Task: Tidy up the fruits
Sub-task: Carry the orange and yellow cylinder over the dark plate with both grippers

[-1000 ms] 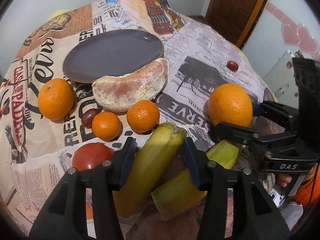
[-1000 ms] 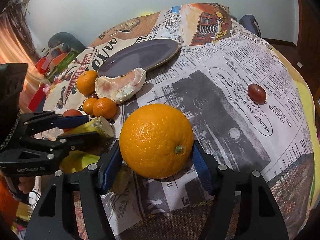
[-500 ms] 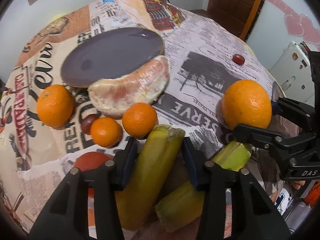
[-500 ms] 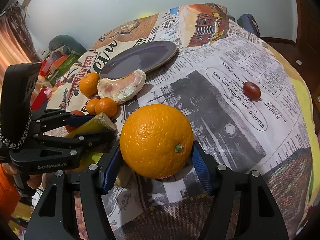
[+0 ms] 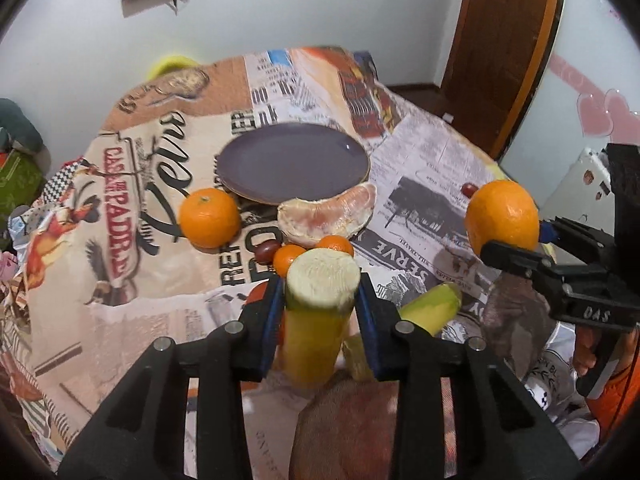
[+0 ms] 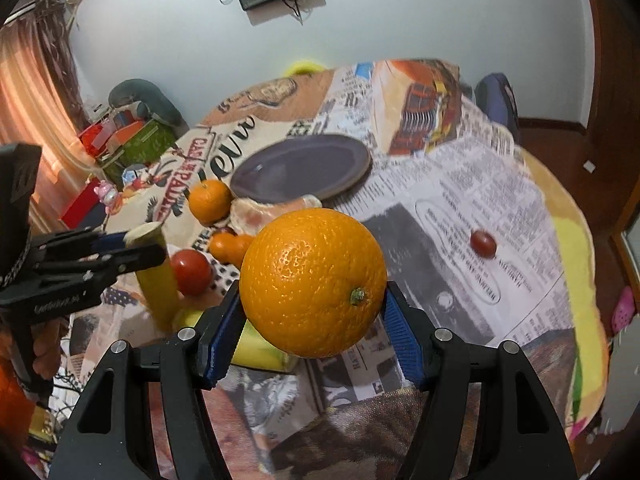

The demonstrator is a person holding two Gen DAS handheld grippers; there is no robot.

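My left gripper [image 5: 320,300] is shut on a cut banana piece [image 5: 316,320] and holds it upright above the table; it also shows in the right wrist view [image 6: 154,272]. My right gripper [image 6: 312,320] is shut on a large orange [image 6: 314,282], lifted above the table; the orange also shows in the left wrist view [image 5: 502,214]. A purple plate [image 5: 292,162] lies at mid table. A pomelo segment [image 5: 328,216], a mandarin [image 5: 209,218], two small mandarins [image 5: 288,258], a tomato [image 6: 191,272] and more banana pieces [image 5: 430,308] lie in front of it.
A small dark red fruit [image 6: 483,243] lies alone on the right of the newspaper-print tablecloth [image 6: 460,184]. Another dark fruit [image 5: 267,251] sits by the small mandarins. Boxes and clutter [image 6: 128,140] stand beyond the table's left edge. A door [image 5: 504,40] is at back right.
Both grippers have risen. The left one has lifted the banana piece off the table and tipped it upright. The right one has carried the orange higher.
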